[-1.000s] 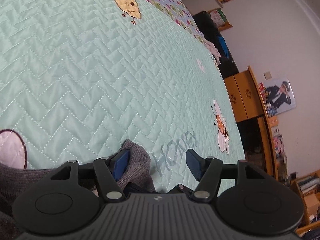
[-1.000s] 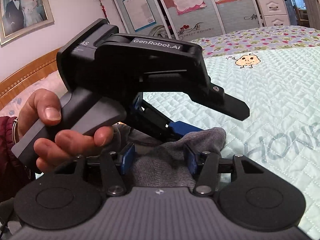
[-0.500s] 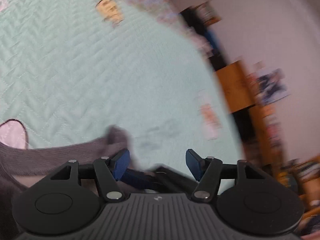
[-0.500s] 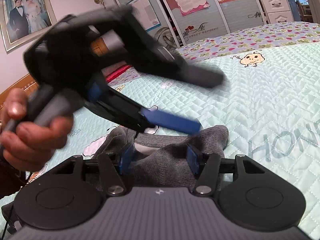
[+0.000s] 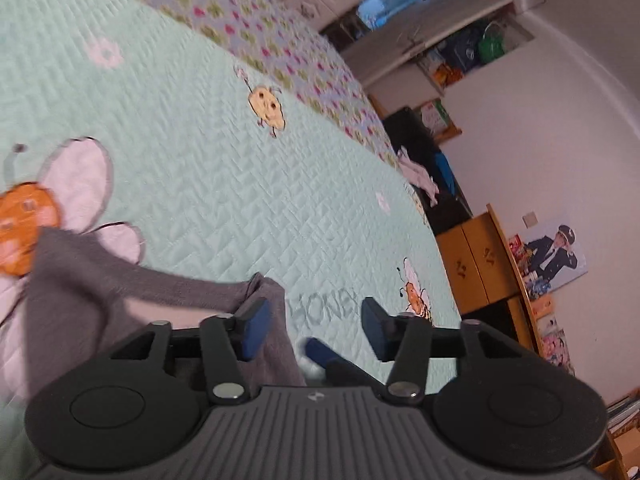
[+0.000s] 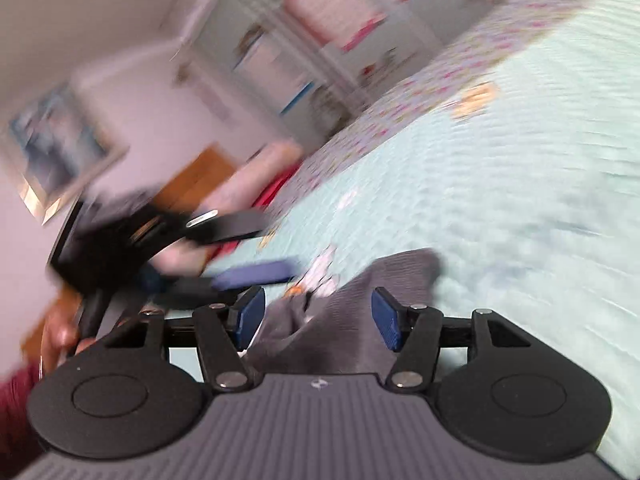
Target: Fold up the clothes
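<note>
A grey knit garment (image 5: 100, 292) lies on the mint quilted bedspread (image 5: 192, 160), at the lower left of the left wrist view. My left gripper (image 5: 312, 330) is open; the garment's edge passes by its left pad and nothing is gripped. A blue fingertip of the other gripper (image 5: 320, 354) pokes in below. In the blurred right wrist view, my right gripper (image 6: 318, 320) is open with the grey garment (image 6: 360, 312) lying between and beyond its pads. The left gripper (image 6: 192, 248) and the hand holding it show at the left.
The bedspread has bee and flower appliqués (image 5: 68, 196) and the word HONEY (image 5: 324, 306). Past the bed's far edge stand a wooden cabinet (image 5: 476, 264), a dark chair with clothes (image 5: 424, 168) and shelves (image 5: 440, 52). A wooden headboard (image 6: 196, 176) is behind the left gripper.
Both grippers have swung quickly; the right wrist view is now tilted and blurred. The left gripper has pulled back from the garment, so more grey fabric shows. The right gripper's pads have spread wider.
</note>
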`<state>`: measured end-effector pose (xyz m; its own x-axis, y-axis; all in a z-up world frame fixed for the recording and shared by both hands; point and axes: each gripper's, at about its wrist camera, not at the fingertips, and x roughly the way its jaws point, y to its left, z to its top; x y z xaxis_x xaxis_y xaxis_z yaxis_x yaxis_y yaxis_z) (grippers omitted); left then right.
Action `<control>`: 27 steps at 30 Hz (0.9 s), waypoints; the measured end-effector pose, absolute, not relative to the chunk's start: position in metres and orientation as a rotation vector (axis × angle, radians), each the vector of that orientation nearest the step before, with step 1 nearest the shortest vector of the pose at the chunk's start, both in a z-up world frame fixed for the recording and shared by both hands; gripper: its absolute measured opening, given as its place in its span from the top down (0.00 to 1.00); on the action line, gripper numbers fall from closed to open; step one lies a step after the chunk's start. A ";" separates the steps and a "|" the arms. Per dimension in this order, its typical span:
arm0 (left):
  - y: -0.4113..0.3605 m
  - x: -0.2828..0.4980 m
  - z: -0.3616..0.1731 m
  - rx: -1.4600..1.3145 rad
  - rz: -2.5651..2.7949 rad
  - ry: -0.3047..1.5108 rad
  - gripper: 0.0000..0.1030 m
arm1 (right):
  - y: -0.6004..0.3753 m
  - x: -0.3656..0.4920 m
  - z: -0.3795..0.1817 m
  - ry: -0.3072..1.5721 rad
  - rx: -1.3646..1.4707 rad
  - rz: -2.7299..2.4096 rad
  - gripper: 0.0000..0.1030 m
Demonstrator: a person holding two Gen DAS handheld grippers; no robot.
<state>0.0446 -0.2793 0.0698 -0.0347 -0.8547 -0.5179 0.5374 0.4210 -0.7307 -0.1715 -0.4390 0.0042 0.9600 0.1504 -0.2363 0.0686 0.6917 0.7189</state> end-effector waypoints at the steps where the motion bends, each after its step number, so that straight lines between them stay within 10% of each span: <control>1: -0.274 0.041 0.070 -0.365 -1.142 1.127 0.47 | -0.439 -0.185 0.005 0.284 0.835 0.000 0.42; 15: -0.280 -0.029 0.000 -0.322 -1.135 0.974 0.58 | -0.437 -0.202 -0.004 0.268 0.716 -0.264 0.32; 24: -0.287 -0.053 -0.002 -0.213 -1.292 0.777 0.30 | -0.443 -0.127 -0.012 0.455 0.635 -0.147 0.34; 27: -0.281 -0.046 -0.006 -0.270 -1.322 0.777 0.29 | -0.439 -0.127 -0.016 0.446 0.625 -0.131 0.84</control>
